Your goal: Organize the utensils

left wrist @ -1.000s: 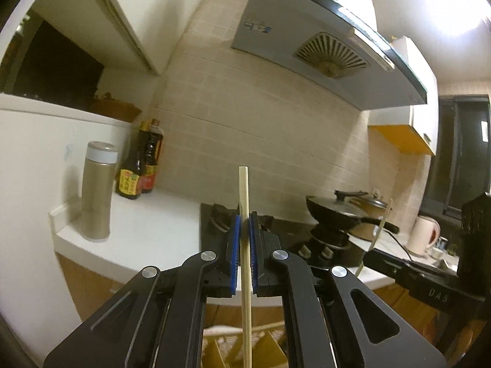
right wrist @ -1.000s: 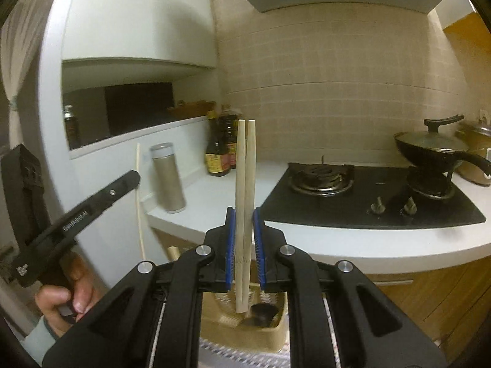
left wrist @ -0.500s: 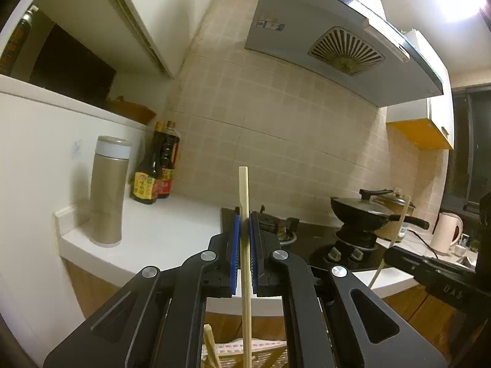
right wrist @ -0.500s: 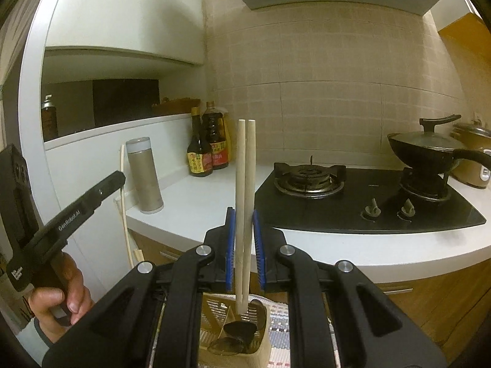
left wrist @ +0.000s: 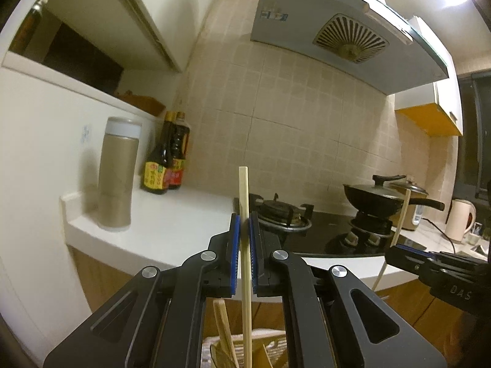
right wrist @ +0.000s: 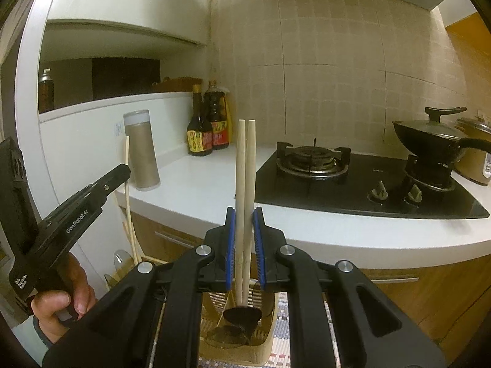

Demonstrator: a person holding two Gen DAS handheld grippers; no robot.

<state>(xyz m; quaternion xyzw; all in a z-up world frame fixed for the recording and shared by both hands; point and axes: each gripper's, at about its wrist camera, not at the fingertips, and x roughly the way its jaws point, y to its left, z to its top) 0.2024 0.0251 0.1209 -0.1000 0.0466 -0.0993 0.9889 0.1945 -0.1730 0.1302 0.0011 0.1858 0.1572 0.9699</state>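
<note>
Kitchen counter (right wrist: 196,184) with hob (right wrist: 362,181) behind. Left gripper (left wrist: 243,233): jaws pinching one upright chopstick (left wrist: 244,214). Right gripper (right wrist: 244,230): jaws clamping chopstick pair (right wrist: 245,184), upright, over holder (right wrist: 236,346) at 6 o'clock.

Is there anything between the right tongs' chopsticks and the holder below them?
Nothing visible blocks them. The chopsticks hang upright over the holder; spoons already inside sit just beneath their tips.

Your single pale wooden chopstick (left wrist: 245,276) runs off the bottom edge; your black gripper bodies hide most of the woven beige utensil basket (right wrist: 264,342) below.
</note>
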